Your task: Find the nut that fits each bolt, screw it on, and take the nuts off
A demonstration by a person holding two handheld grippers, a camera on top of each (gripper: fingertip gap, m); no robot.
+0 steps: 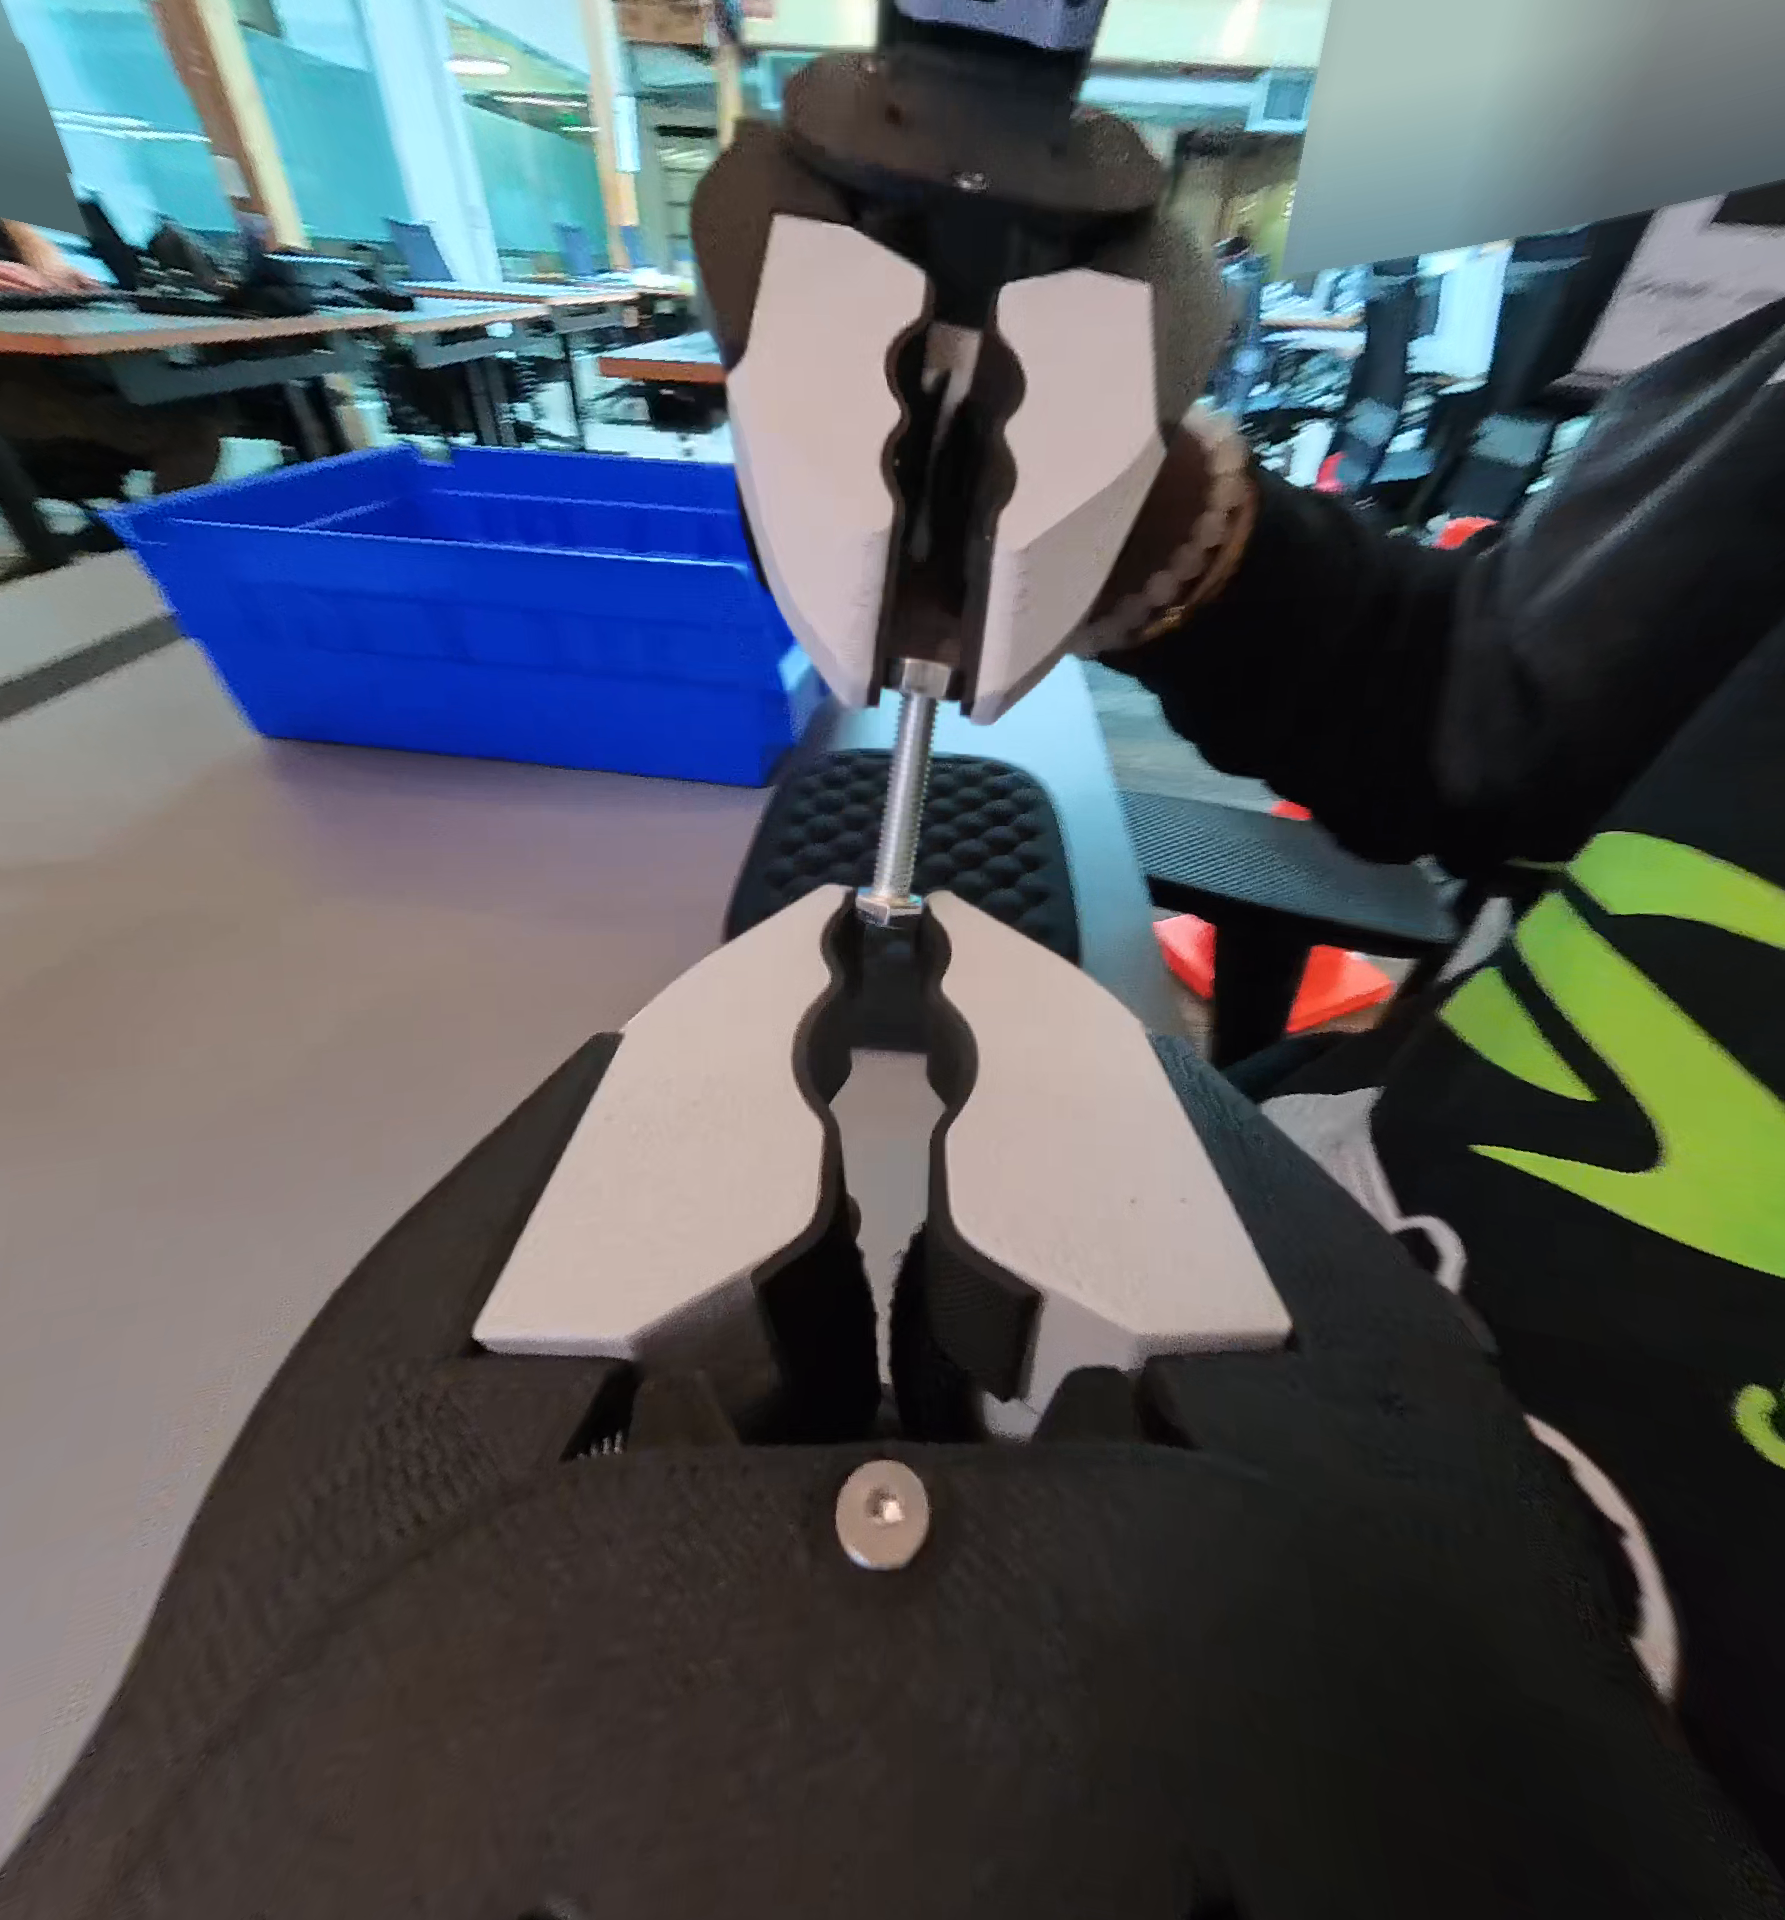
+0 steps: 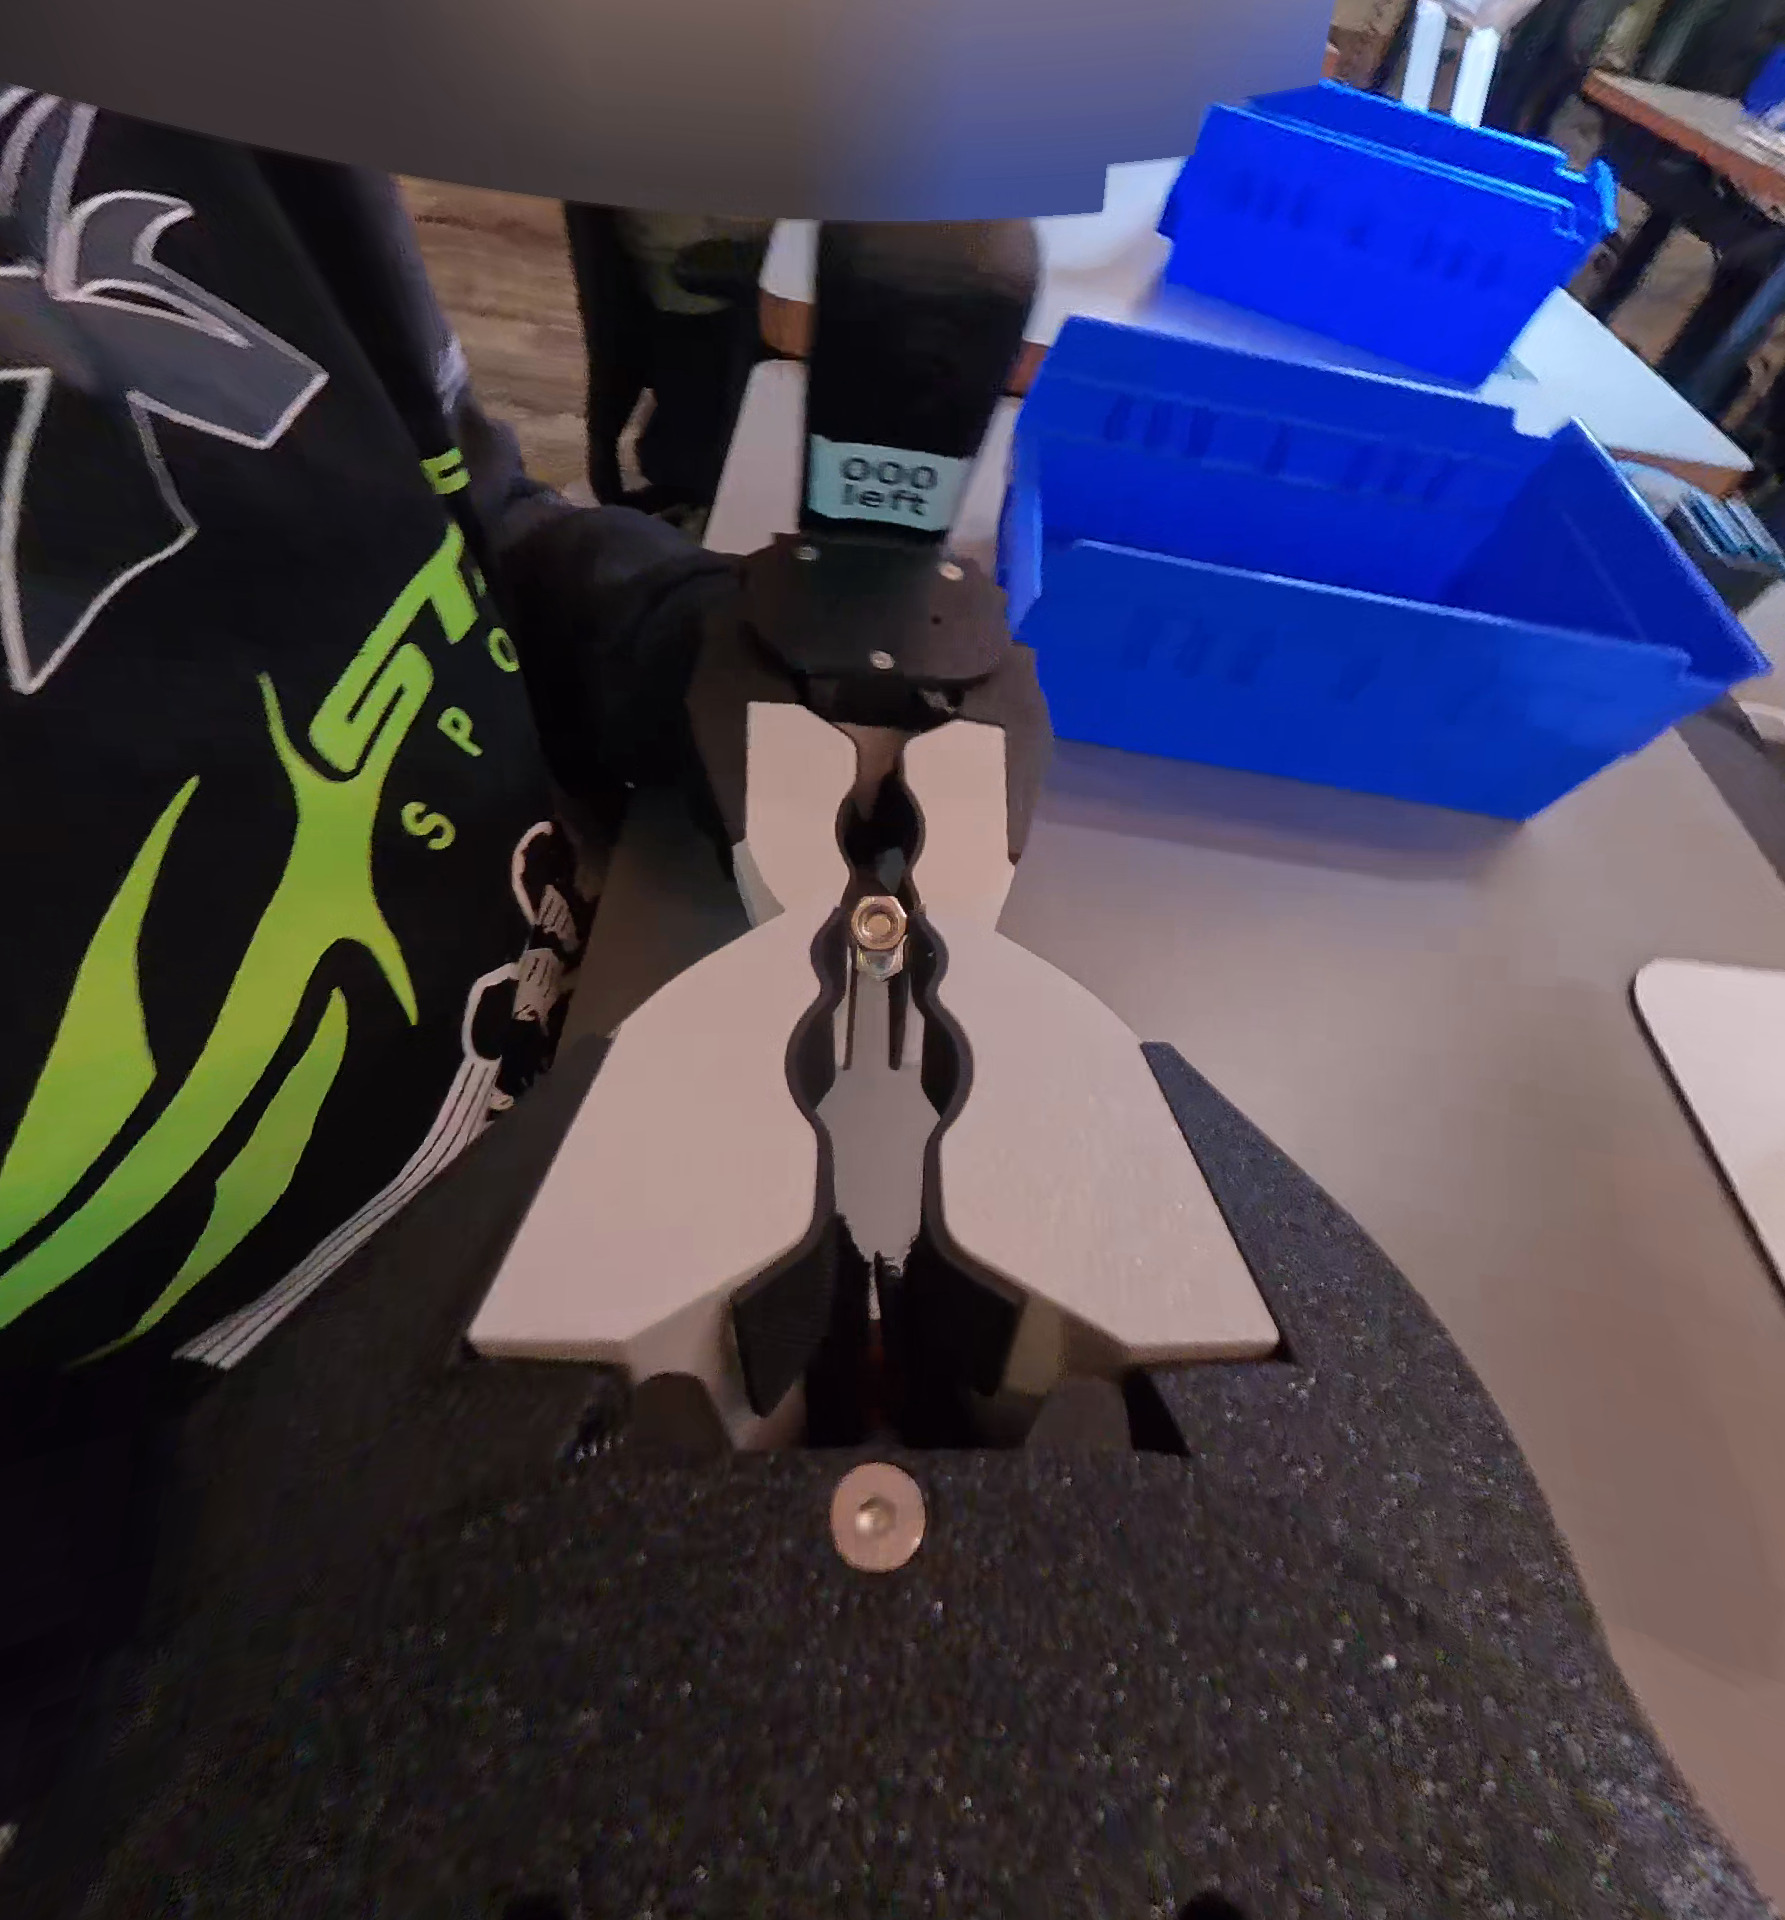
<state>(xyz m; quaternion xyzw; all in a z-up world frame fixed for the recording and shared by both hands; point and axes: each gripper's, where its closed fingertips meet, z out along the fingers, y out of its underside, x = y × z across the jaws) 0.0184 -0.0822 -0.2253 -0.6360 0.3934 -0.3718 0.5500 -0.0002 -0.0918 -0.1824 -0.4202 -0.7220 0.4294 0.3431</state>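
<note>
At frame centre, my left gripper (image 1: 890, 914) clamps the silver threaded bolt's (image 1: 903, 795) hex head; my right gripper (image 1: 919, 681) pinches its silver hex nut (image 1: 919, 677). Grey tabletop (image 1: 244, 935) lies open left, before the blue plastic bin (image 1: 472, 613).

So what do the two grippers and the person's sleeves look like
Both the left gripper and the right gripper look alike: pale grey wedge-shaped fingers with wavy black inner edges, set on a rough black body with one silver screw in the middle. A pale label sits on the left gripper's black handle. The person wears black sleeves and a black top with a green design.
</note>
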